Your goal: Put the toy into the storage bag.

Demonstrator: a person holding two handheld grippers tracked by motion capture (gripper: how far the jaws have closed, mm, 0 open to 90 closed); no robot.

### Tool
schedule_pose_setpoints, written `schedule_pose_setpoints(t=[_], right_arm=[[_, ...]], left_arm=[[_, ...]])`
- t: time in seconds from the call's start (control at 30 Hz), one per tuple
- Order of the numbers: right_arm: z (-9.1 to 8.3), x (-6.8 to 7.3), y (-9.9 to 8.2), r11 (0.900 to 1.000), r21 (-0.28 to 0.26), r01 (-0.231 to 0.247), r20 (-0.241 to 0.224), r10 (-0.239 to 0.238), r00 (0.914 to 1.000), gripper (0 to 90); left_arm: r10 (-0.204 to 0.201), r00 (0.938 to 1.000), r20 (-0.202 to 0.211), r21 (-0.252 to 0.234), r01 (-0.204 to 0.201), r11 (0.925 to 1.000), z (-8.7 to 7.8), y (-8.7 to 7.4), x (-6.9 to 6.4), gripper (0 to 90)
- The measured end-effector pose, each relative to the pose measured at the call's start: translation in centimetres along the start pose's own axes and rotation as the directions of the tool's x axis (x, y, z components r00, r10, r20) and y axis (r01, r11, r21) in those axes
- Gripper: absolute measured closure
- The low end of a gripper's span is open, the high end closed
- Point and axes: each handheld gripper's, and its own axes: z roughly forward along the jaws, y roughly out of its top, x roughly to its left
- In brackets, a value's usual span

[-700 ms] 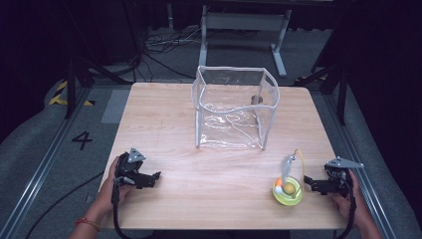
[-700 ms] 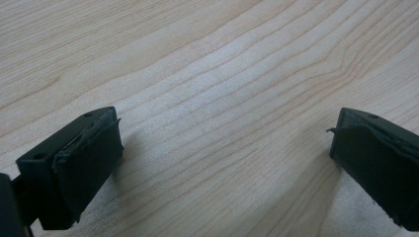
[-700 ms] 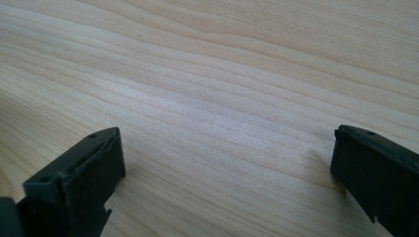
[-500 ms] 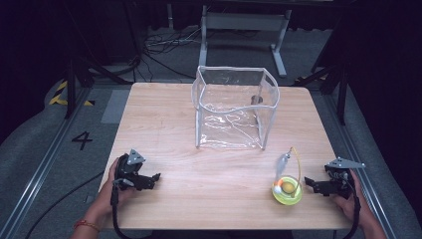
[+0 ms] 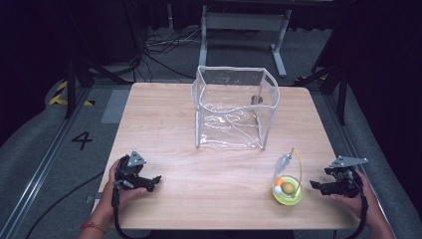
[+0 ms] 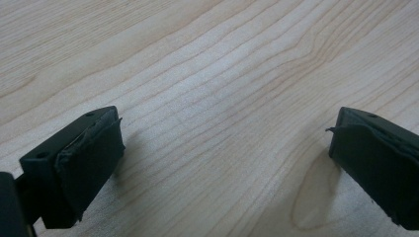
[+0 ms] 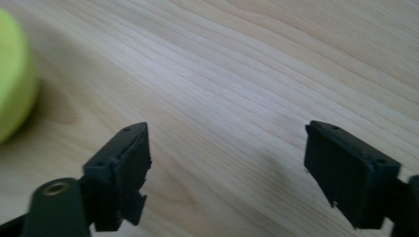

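Note:
A clear plastic box-shaped bag (image 5: 234, 107) stands open-topped at the back middle of the wooden table (image 5: 164, 124). A yellow-green round toy (image 5: 287, 191) with a small ball, a feather and a thin curved wire lies near the front right; its green edge (image 7: 15, 79) shows at the left of the right gripper view. My right gripper (image 5: 315, 186) rests just right of the toy, open, nothing between its pads (image 7: 131, 158). My left gripper (image 5: 155, 182) sits at the front left, open over bare wood, its pads (image 6: 94, 158) wide apart.
The person's hands hold both grippers at the table's front edge. Beyond the table are a metal stand (image 5: 244, 22), cables on the floor and a "4" mark (image 5: 82, 140) on the grey floor at the left.
The toy near the right gripper has shifted slightly, its feather and wire changing angle. Both grippers stay about where they were.

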Motion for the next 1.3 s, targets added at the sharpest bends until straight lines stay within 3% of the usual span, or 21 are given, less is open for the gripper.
schedule_pose_setpoints(t=[0.3,0.33,0.47,0.57,0.77,1.0,1.13,1.27,1.3], right_arm=[[-2.8,2.0,1.1,0.9937,-0.028,0.109,-0.062,-0.111,0.9919,20.3],[-3.6,2.8,1.5,0.9894,-0.032,0.142,-0.086,-0.144,0.9858,20.2],[-4.7,3.9,2.0,0.9833,-0.044,0.177,-0.126,-0.181,0.9755,19.8],[-5.6,5.5,2.8,0.9696,-0.035,0.242,-0.13,-0.245,0.9609,21.2],[-6.0,7.8,4.1,0.9484,0.005,0.317,-0.153,-0.313,0.9375,24.5],[-6.3,8.5,6.0,0.9468,0.036,0.32,-0.144,-0.312,0.9392,26.8],[-6.8,8.8,7.4,0.9365,0.054,0.346,-0.15,-0.335,0.9301,36.2],[-7.6,9.1,8.8,0.935,0.065,0.349,-0.164,-0.335,0.928,46.6],[-7.7,9.2,9.1,0.9301,0.073,0.36,-0.161,-0.345,0.9247,50.6]], left_arm=[[0.004,1.0,-0.006,-0.003,-0.004,1.0,0.0,0.0,0.0,0.5],[0.002,1.0,-0.008,-0.004,-0.002,1.0,0.0,0.0,0.0,0.5],[0.002,1.0,-0.008,-0.004,-0.002,1.0,0.0,0.0,0.0,0.5],[0.002,1.0,-0.008,-0.004,-0.002,1.0,0.0,0.0,0.0,0.5],[0.002,1.0,-0.008,-0.004,-0.002,1.0,0.0,0.0,0.0,0.6],[0.002,1.0,-0.009,-0.004,-0.002,1.0,0.0,0.0,0.0,0.6],[-0.003,0.9999,-0.01,-0.004,0.003,1.0,0.0,0.0,-0.1,0.7],[-0.003,0.9999,-0.01,-0.005,0.003,1.0,0.0,0.0,-0.1,0.6],[-0.004,0.9999,-0.01,-0.005,0.004,1.0,0.0,0.0,-0.1,0.6]])
